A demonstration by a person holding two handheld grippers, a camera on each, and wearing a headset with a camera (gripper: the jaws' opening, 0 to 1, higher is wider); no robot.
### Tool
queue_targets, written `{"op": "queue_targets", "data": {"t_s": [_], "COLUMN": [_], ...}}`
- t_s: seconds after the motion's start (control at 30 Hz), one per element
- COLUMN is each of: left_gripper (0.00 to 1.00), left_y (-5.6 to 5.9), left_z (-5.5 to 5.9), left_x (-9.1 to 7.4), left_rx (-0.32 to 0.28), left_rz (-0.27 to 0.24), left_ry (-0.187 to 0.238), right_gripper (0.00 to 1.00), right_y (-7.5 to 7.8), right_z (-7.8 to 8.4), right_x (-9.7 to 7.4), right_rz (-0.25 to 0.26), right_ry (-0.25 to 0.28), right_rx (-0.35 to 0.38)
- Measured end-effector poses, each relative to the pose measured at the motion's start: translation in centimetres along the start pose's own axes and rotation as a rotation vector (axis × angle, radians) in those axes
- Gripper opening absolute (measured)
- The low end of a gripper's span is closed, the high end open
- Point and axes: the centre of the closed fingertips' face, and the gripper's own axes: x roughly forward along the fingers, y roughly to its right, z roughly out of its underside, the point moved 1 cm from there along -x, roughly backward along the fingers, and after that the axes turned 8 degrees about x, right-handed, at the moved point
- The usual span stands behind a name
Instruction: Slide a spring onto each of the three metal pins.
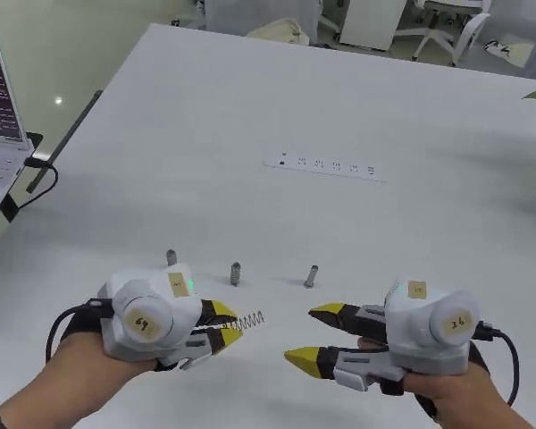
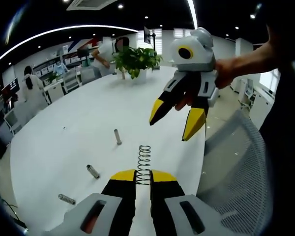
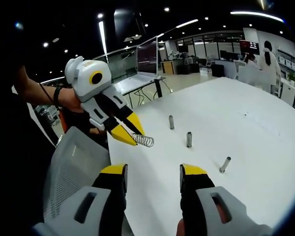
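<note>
Head view: your left gripper [image 1: 223,327] is clamped tight on one spring [image 1: 250,320], held level above the white table [image 1: 250,107]. Your right gripper [image 1: 314,336] faces it, jaws spread wide, carrying nothing. Just beyond, count three: left pin [image 1: 171,258] and middle pin [image 1: 236,273] upright, right pin [image 1: 311,276] leaning. There's open tabletop behind them up to the power strip [image 1: 326,165].

Left gripper view: the spring juts straight out of your closed jaws. The table edge and a mesh chair [image 2: 236,162] lie off to the right, and three pins sit to the left.

Right gripper view: your jaws gape, empty. The left gripper holds the spring ahead near the table edge. Three pins, one spring.
</note>
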Motion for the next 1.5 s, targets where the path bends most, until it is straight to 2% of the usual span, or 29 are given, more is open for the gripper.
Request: {"op": "queue_targets", "data": {"t_s": [0.13, 0.17, 0.2, 0.33, 0.53, 0.73, 0.83, 0.97, 1.5], "left_gripper": [0.02, 0.02, 0.02, 0.02, 0.02, 0.03, 0.02, 0.02, 0.02], "left_y": [0.4, 1.0, 1.6, 2.6, 3.6, 3.9, 4.1, 4.3, 4.5], "left_z": [-1.1, -1.7, -2.3, -2.8, -2.8, -2.9, -2.9, -2.7, -2.8], "left_x": [0.1, 0.3, 0.5, 0.8, 1.2, 1.1, 1.1, 1.2, 1.8], "left_rx": [0.026, 0.045, 0.064, 0.094, 0.13, 0.148, 0.159, 0.174, 0.17], "left_rz": [0.015, 0.032, 0.049, 0.072, 0.108, 0.128, 0.137, 0.147, 0.147], "left_ry": [0.017, 0.022, 0.027, 0.033, 0.026, 0.025, 0.02, 0.012, 0.014], "right_gripper": [0.38, 0.38, 0.34, 0.31, 0.25, 0.13, 0.11, 0.09, 0.08], "right_y": [-0.1, -0.2, -0.4, -0.8, -1.9, -2.5, -2.6, -3.4, -3.4], "right_z": [-0.4, -0.6, -0.7, -0.6, 0.4, 0.4, 0.5, 0.1, -0.2], "right_x": [-0.1, -0.1, -0.1, 0.0, 0.0, -0.2, -0.3, -0.7, -0.8], "right_rz": [-0.018, -0.034, -0.05, -0.08, -0.147, -0.175, -0.182, -0.217, -0.182], "right_ry": [0.007, 0.009, 0.011, -0.003, -0.04, -0.024, -0.025, -0.009, -0.012], "right_rx": [-0.008, -0.009, -0.011, -0.02, -0.041, -0.038, -0.045, -0.028, -0.041]}}
